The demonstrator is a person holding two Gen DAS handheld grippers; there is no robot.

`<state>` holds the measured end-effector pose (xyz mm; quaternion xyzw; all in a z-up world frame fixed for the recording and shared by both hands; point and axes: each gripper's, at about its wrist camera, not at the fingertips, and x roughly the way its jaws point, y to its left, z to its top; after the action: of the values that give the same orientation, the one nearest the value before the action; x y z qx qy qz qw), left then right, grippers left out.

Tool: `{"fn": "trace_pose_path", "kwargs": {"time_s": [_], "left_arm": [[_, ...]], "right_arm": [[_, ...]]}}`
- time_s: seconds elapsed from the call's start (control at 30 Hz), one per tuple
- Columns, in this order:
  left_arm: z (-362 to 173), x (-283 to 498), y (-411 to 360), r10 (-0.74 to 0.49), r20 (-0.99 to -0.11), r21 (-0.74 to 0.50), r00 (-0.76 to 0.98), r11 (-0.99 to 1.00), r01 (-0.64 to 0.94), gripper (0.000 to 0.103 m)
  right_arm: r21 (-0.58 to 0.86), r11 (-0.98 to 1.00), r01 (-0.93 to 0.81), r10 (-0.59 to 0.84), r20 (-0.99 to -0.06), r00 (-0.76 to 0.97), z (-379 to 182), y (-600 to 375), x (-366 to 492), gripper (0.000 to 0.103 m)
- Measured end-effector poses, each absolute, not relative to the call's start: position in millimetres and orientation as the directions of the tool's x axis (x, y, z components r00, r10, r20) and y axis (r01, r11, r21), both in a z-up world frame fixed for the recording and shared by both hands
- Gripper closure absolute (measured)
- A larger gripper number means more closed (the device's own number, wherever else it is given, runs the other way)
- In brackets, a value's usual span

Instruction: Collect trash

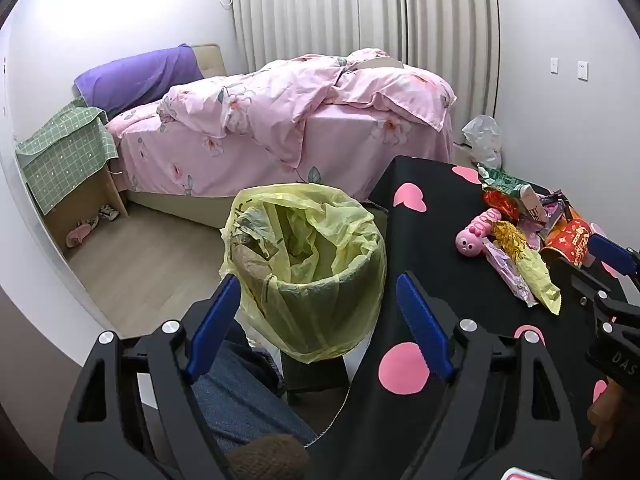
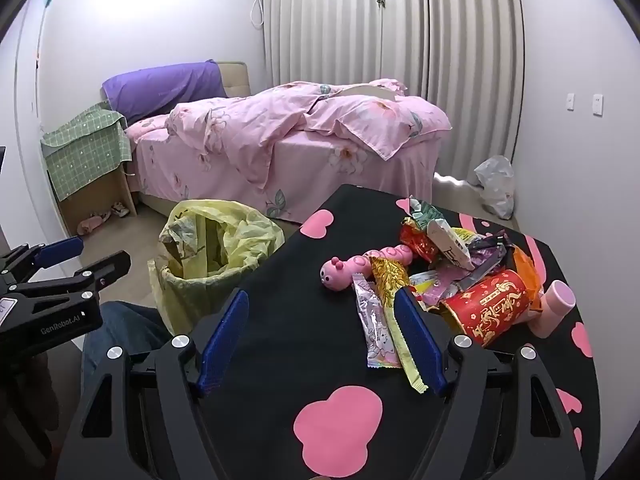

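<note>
A bin lined with a yellow bag (image 1: 308,268) stands on the floor left of the table; it also shows in the right wrist view (image 2: 212,264). A pile of wrappers (image 2: 452,252) lies on the black table with pink hearts (image 2: 320,360), with a red paper cup (image 2: 488,304) on its side, a long yellow wrapper (image 2: 396,320) and a pale purple wrapper (image 2: 376,324). My left gripper (image 1: 316,328) is open and empty, just in front of the bin. My right gripper (image 2: 320,340) is open and empty over the table, its right finger beside the yellow wrapper.
A pink caterpillar toy (image 2: 360,266) lies by the wrappers, and a pink cup (image 2: 554,308) lies behind the red cup. A bed with a pink quilt (image 2: 300,136), a green-covered nightstand (image 2: 88,156) and a white plastic bag (image 2: 496,184) on the floor stand beyond.
</note>
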<state>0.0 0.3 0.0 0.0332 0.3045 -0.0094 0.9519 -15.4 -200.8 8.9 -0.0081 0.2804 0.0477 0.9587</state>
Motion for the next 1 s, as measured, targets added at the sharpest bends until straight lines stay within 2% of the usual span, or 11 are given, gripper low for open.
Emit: {"fn": "trace_pose_path", "kwargs": {"time_s": [1.0], "left_arm": [[11.8, -5.4, 2.0, -0.006, -0.56, 0.044, 0.828, 0.998, 0.037, 0.027]], "right_arm": [[0.037, 0.995, -0.095, 0.1, -0.541, 0.835, 9.1, -202.7, -15.1, 0.031]]}}
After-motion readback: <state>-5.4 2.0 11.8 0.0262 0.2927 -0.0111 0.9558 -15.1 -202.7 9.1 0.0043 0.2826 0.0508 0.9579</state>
